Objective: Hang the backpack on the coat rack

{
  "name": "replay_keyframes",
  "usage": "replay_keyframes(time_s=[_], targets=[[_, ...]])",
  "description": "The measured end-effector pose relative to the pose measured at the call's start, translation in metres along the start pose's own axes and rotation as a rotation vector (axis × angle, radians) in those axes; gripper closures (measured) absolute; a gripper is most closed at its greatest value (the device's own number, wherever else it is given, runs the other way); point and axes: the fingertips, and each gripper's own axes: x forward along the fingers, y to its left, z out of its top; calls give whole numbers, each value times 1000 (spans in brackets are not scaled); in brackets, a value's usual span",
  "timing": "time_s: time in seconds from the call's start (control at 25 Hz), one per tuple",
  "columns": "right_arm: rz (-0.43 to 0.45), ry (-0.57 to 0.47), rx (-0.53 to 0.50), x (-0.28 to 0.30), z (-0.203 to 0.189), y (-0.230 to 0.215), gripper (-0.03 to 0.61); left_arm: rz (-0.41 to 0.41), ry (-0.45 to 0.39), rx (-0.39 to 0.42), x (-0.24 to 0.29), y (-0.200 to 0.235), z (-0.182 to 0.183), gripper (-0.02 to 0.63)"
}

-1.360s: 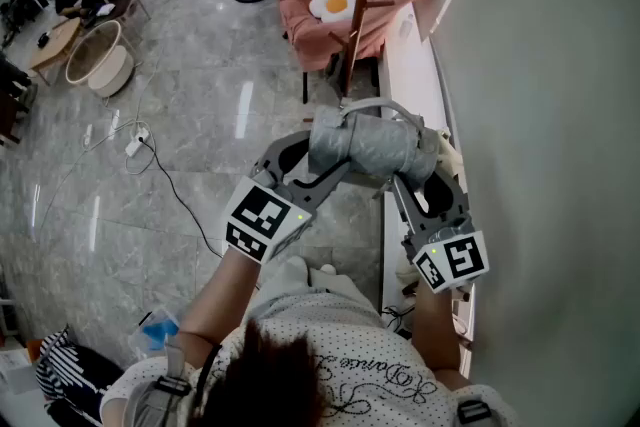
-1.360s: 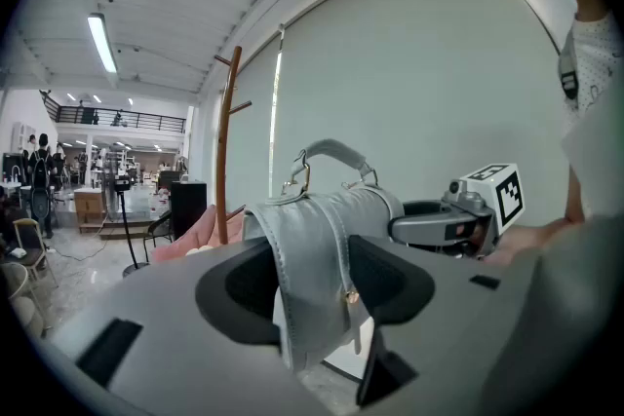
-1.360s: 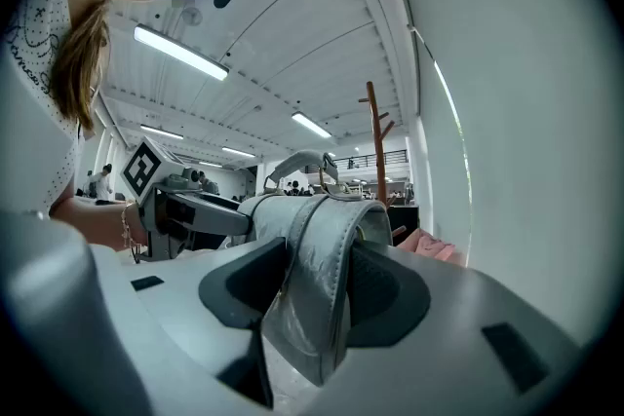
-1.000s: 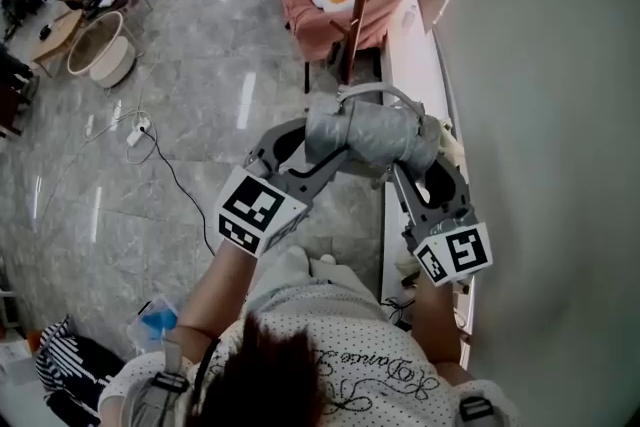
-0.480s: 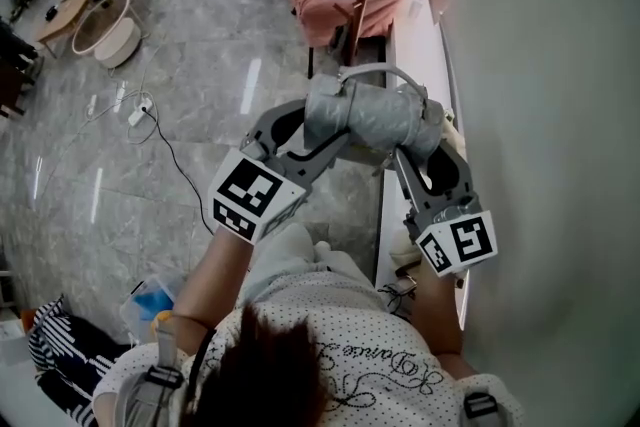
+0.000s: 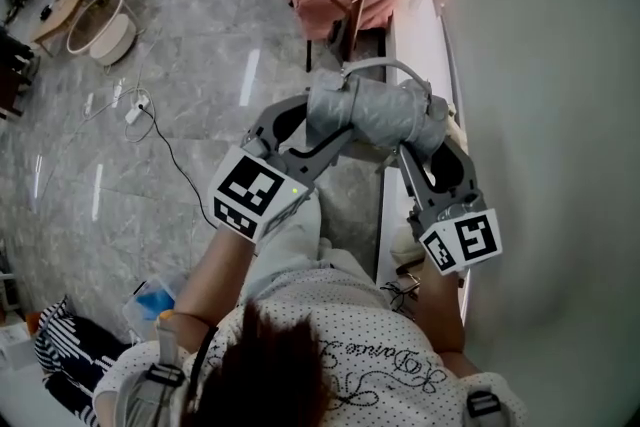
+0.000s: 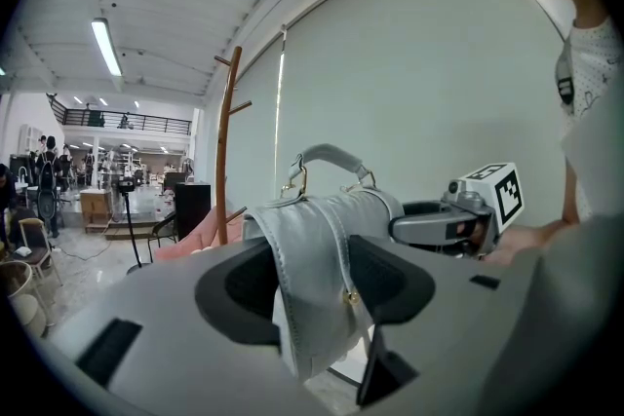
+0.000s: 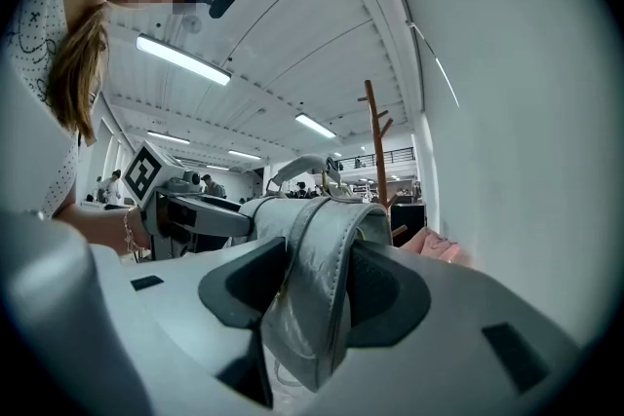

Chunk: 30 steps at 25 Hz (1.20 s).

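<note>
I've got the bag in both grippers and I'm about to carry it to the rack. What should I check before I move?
1. Left gripper grip on the backpack: jaws shut on one end. Ok.
2. Right gripper grip: jaws shut on the other end. Ok.
3. Top handle free: it arches above the bag and nothing holds it. Ok.
4. Coat rack pegs bare: the ones in view look empty. Ok.
5. Handle at a peg: the rack stands ahead, apart from the bag. Not ok.
6. Room at the rack's foot: a pink-draped chair stands beside it. Cannot tell.
</note>
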Motion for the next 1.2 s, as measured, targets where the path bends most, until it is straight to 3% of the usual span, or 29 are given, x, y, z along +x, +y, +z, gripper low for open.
replay_keyframes(time_s=[0.4,0.92,1.2], targets=[[-61,3,-2,21,-28,-8,385,-59,-10,8,20,22,-27,397],[-147,-41,-36,21,-24,2,385,-136,-70,75,18,29,-21,397],[-154,-27,-30,14,-22,2,385,-151,-71,58,17,21,-18,397]])
